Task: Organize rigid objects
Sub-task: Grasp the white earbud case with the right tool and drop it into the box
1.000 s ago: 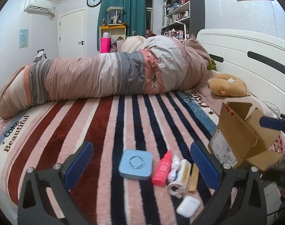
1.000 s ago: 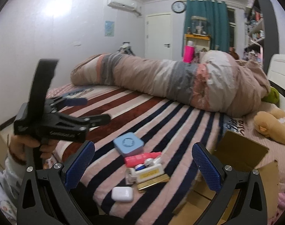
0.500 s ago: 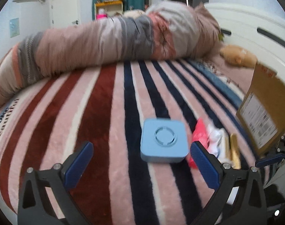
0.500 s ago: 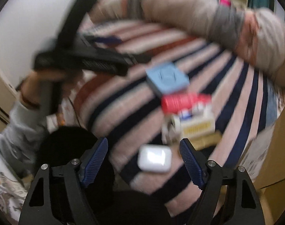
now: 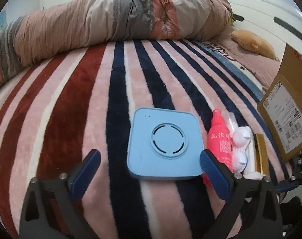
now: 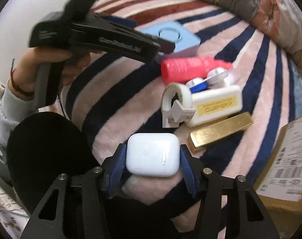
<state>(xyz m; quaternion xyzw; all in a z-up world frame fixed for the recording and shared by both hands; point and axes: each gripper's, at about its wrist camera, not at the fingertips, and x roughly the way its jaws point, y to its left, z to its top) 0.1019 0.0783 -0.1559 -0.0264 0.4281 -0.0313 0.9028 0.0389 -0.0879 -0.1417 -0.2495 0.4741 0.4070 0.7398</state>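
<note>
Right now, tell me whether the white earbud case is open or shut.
Shut. The white earbud case lies flat on the striped blanket, lid seam closed, nothing inside showing.

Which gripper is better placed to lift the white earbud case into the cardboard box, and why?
Right. The right gripper already brackets the white earbud case, its jaws just closing; the left gripper straddles the blue square device.

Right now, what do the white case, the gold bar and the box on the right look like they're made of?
White case: glossy hard plastic, smooth with soft highlights. Gold bar: mirror-like metallic finish, maybe metal or foil-coated. Box: brown cardboard, matte, printed shipping label.
</note>
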